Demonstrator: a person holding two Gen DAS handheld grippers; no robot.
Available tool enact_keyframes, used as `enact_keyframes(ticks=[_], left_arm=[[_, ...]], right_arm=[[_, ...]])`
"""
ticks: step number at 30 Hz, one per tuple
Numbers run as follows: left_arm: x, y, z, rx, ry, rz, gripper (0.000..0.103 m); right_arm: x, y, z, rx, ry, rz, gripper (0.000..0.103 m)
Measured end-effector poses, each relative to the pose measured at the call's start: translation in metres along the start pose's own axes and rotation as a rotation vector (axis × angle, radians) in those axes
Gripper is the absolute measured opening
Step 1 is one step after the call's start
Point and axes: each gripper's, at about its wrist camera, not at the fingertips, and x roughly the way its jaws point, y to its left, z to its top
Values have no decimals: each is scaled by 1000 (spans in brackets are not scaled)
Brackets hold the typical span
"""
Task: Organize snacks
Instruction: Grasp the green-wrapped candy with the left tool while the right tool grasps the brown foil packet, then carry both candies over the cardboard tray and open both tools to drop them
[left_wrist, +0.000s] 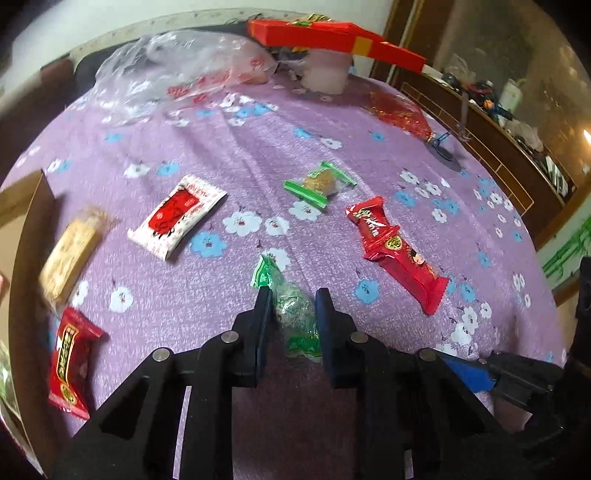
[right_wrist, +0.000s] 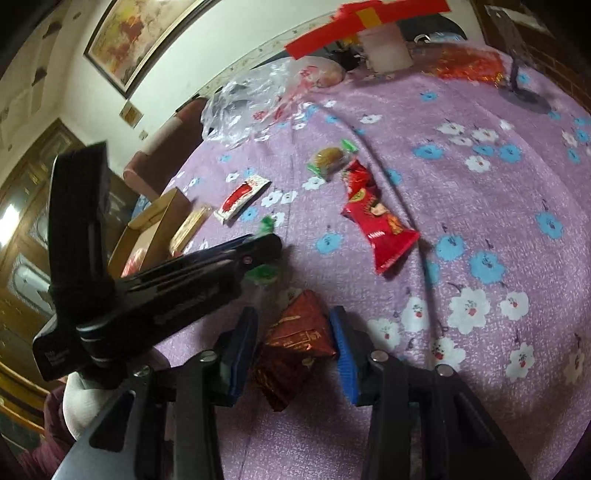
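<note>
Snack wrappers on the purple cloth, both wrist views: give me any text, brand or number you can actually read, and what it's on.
None can be quoted.
Dark red packet in right gripper: gold print, blurred.
Green-wrapped snack in left gripper: print too small.
White-and-red sachet: red characters, illegible.
Long red bar wrapper: logo and cartoon face, lettering unreadable.
Clear plastic bag: red print, blurred.

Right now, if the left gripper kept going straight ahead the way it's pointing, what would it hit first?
The left gripper already holds a green snack packet. Straight ahead lies bare purple tablecloth, then probably the clear green-ended snack, though depth is unclear.
</note>
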Motion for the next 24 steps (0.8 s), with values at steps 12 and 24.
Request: enact_keyframes(ticks=[12, 24], left_arm=[[-16, 18, -6, -78, -5, -88, 22], [-110, 94, -35, -283, -181, -125, 23]], right_arm=[[12, 31, -8, -192, 45, -97, 41], [-11, 37, -16, -183, -6, -78, 37]])
